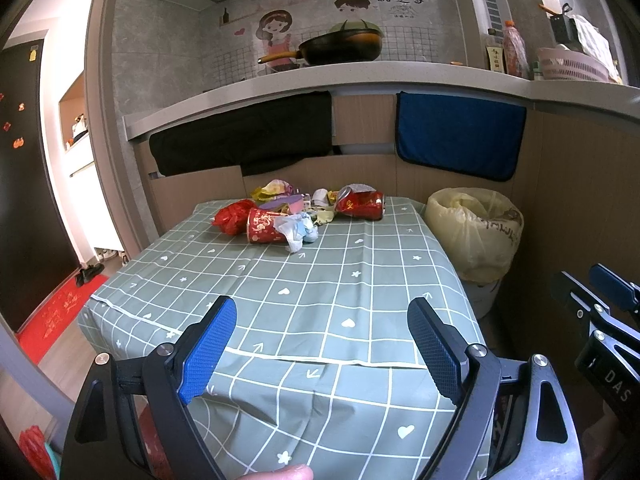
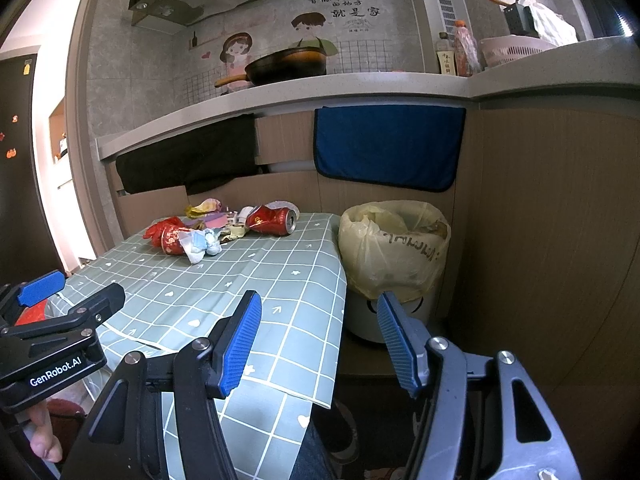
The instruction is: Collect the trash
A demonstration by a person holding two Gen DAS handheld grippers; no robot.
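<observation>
Nothing picked up yet, by the look of things: left gripper [image 1: 322, 344] spread wide and empty above the near edge of the surface [image 1: 304, 280], right gripper [image 2: 318, 338] likewise wide and empty, hanging over the surface's corner on the bin's side. Trash heaped at the far end of the surface, well apart from both grippers: crushed red can [image 1: 360, 203] nearest the bin [image 1: 474, 232], red paper cup [image 1: 264, 226] lying on its side farther from the bin, crumpled white tissue [image 1: 298, 232] touching the cup's mouth, red plastic wrapper [image 1: 232, 216] beyond the cup, smaller scraps behind. Probably best to start with the can: closest to the bin, rigid, easy to pinch across its dented middle; better to close gently on the cup, likely to collapse. Worth lifting clear before swinging toward the bin, so as not to drag the cloth. From the right wrist view only: open top of the can [image 2: 291, 222], white bin body under the yellow liner [image 2: 394, 240], gap between surface and bin. From the left wrist view only: full spread of the surface, red floor mat [image 1: 60, 312] far from the bin
</observation>
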